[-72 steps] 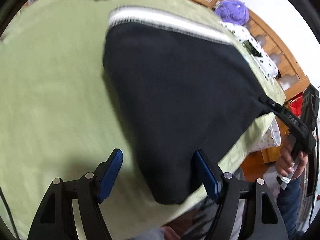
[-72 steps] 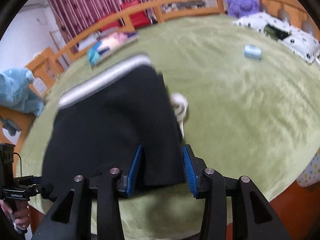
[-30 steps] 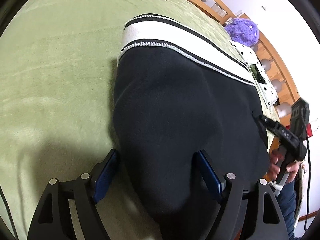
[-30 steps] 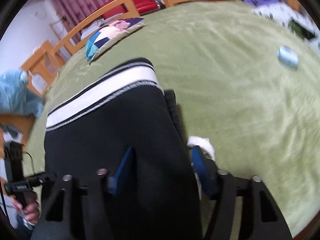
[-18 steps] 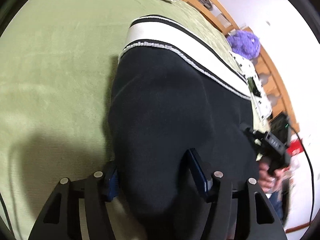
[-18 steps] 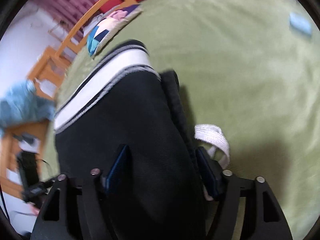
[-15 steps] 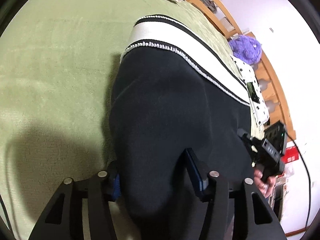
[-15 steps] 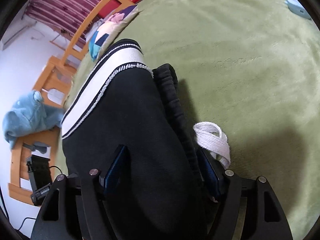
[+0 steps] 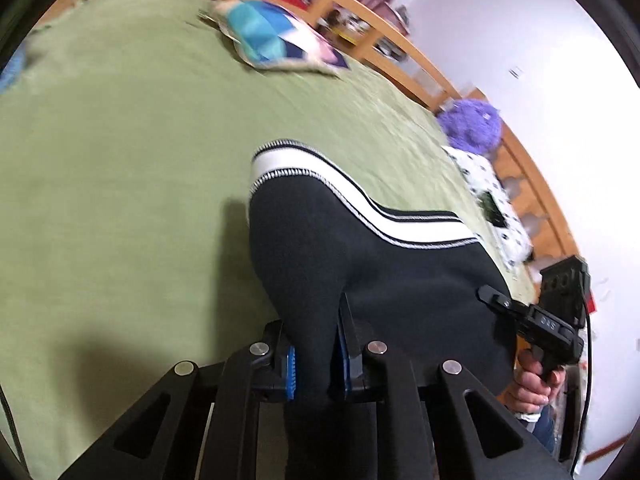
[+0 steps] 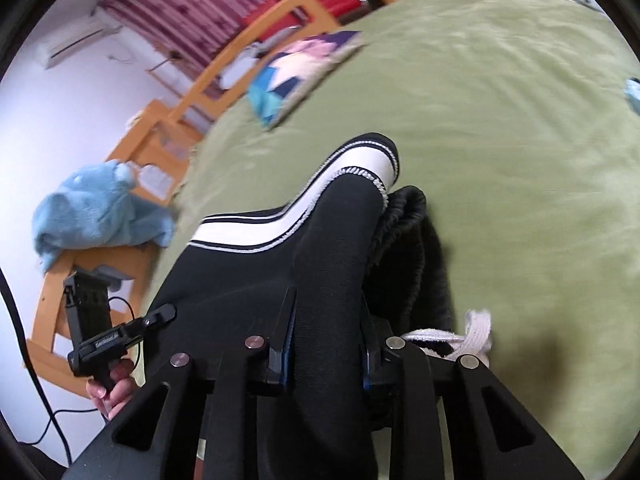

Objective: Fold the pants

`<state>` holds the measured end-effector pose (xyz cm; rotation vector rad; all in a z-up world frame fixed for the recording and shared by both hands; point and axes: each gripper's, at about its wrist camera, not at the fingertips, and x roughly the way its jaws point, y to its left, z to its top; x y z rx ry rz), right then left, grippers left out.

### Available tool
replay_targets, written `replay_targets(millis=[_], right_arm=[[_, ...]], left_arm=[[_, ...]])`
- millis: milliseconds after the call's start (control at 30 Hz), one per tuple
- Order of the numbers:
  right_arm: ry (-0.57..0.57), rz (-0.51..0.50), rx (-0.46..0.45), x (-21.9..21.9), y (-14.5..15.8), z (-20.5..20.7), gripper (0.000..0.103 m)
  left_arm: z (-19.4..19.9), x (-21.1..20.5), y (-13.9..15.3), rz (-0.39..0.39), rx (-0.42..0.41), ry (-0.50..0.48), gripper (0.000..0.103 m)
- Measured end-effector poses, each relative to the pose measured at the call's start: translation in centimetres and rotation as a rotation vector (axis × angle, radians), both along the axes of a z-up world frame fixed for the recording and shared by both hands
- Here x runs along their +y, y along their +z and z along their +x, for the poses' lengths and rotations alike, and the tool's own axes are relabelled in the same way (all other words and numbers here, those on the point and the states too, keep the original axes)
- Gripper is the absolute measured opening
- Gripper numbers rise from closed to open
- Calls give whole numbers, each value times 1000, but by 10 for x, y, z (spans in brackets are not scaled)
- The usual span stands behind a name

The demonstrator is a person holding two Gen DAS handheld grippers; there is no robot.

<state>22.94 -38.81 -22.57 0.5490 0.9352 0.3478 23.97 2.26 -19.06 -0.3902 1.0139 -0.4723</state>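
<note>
**A:** Where are the pants right now?

**B:** The black pants [image 9: 372,280], with a white band edged in black stripes, lie on the green blanket [image 9: 120,160] straight ahead of both your claws. The near edge is bunched up and lifted off the blanket.

**A:** What are my claws doing?

**B:** Your left gripper [image 9: 316,356] has just been closing and now pinches a ridge of black fabric between its blue pads, jaws narrow. Your right gripper [image 10: 324,344] has just been closing too and clamps another fold of the same fabric. Just right of your right claw, a gathered waistband [image 10: 404,240] and a white drawstring [image 10: 468,332] poke out.

**A:** What surrounds the pants?

**B:** Beyond the striped band, further from both claws, a colourful cushion [image 9: 276,40] lies on the blanket. From the left claw, a purple plush [image 9: 472,128] sits far ahead to the right, near a wooden railing [image 9: 380,28]. From the right claw, a blue plush toy [image 10: 96,208] rests off to the left.
</note>
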Motion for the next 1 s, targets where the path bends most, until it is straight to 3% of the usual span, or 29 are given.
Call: replay_targets(millis=[133, 300, 367, 433, 500, 533, 567, 633, 800, 900, 1000], right_arm=[[78, 72, -2, 55, -16, 14, 24], [147, 116, -20, 100, -23, 17, 24], [149, 86, -31, 106, -21, 20, 24], [129, -14, -21, 103, -28, 25, 31], [104, -152, 36, 100, -45, 29, 54], [94, -170, 54, 97, -51, 28, 55], [78, -146, 59, 92, -50, 23, 55], [44, -139, 40, 86, -39, 9, 50], [34, -188, -72, 95, -6, -45, 48], [43, -226, -86, 103, -8, -73, 49], [44, -303, -76, 111, -23, -92, 49]], left_arm=[[-4, 47, 6, 85, -12, 57, 15], [-11, 91, -3, 108, 20, 116, 15], [-13, 94, -12, 127, 50, 118, 18], [-17, 88, -14, 184, 51, 123, 21], [-27, 80, -13, 236, 34, 103, 30], [-35, 74, -12, 236, 29, 77, 37], [-41, 75, -11, 232, 27, 56, 42], [-57, 69, -12, 237, 14, 25, 62], [-114, 60, -20, 278, -23, -38, 65], [-143, 56, -25, 285, -23, -77, 68], [-160, 50, -33, 363, -39, -59, 69]])
